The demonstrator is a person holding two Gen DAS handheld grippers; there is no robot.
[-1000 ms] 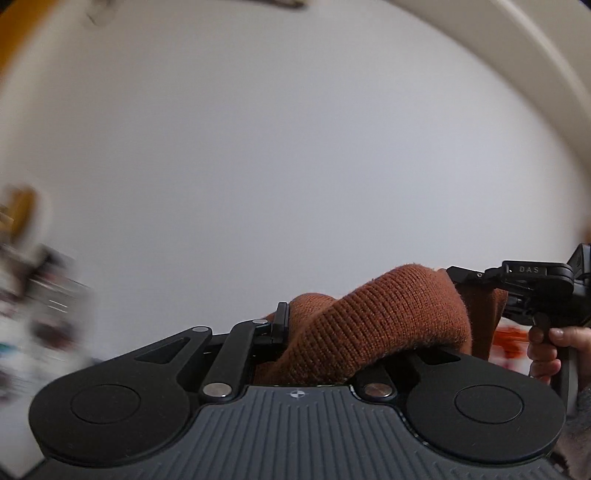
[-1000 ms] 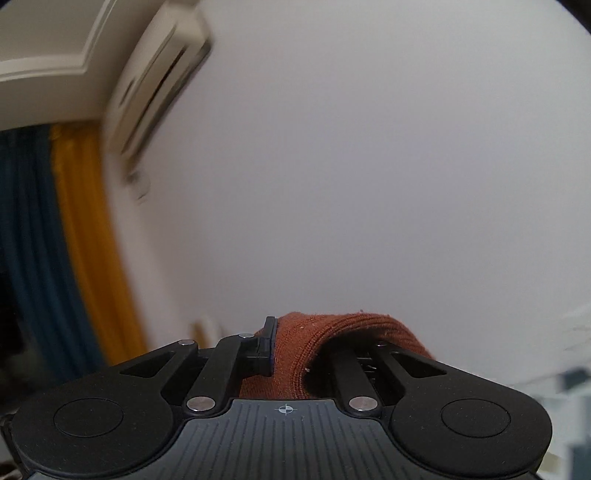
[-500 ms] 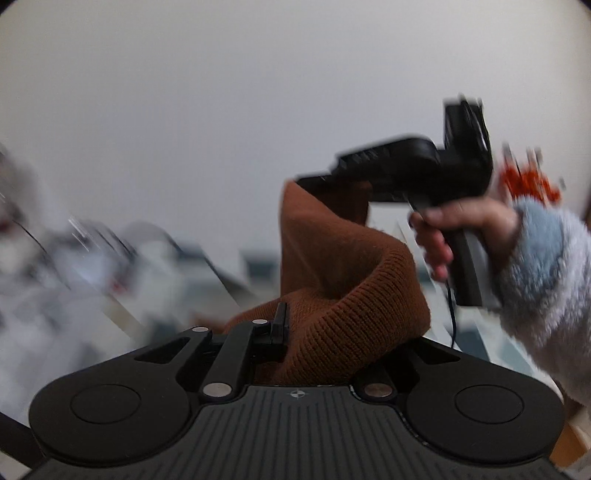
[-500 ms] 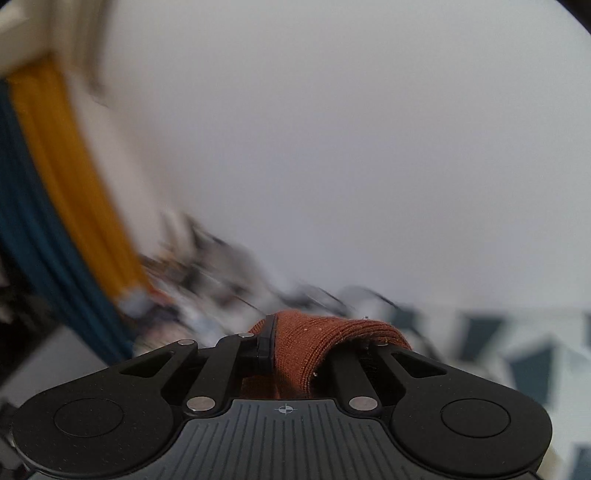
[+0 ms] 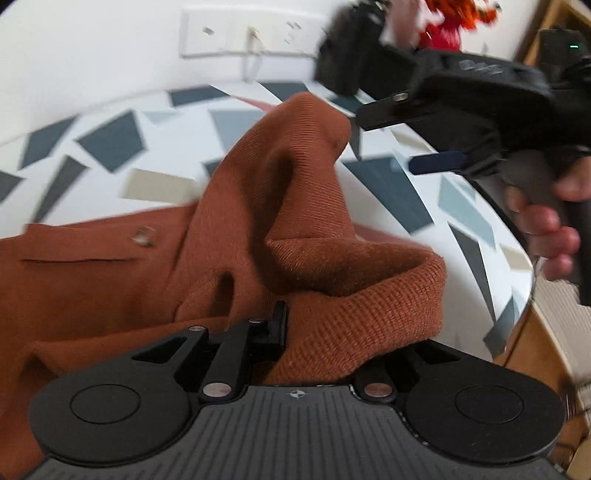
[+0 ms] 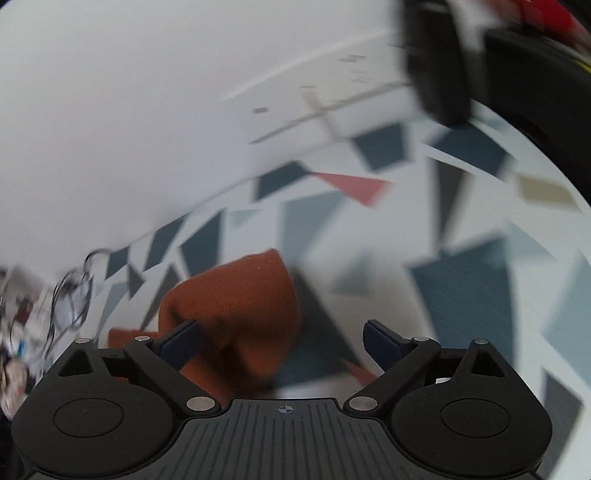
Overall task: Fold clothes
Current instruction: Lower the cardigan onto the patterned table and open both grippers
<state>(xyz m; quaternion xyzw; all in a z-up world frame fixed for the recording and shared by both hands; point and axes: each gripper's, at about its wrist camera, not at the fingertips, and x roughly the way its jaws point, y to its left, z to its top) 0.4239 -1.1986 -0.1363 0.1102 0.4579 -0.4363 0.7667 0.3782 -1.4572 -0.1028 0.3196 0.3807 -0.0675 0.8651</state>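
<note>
Laying a rust-orange knitted garment (image 5: pixel 258 229) onto a round tabletop with a white cloth of grey, blue and pink shards (image 5: pixel 110 147). The left gripper (image 5: pixel 291 325) is pressed together on a thick ribbed hem of the knit, close in front of its camera. The right gripper (image 6: pixel 280 339) has its jaws opening, with a hanging corner of the fabric by its left pad but no longer pinched; in the left view the tool, gripped by a bare hand (image 5: pixel 546 229), sits just beside the raised peak of cloth. The garment's body, with a slit pocket and button (image 5: pixel 142 236), lies flat at left. To do the step well, the left claw should probably carry its hem down and outward until the peak flattens, then let go. The table's curved rim (image 5: pixel 524 280) runs close at right, with wooden furniture (image 5: pixel 539 354) beyond; open cloth lies toward the white wall with its socket strip (image 5: pixel 243 33)
</note>
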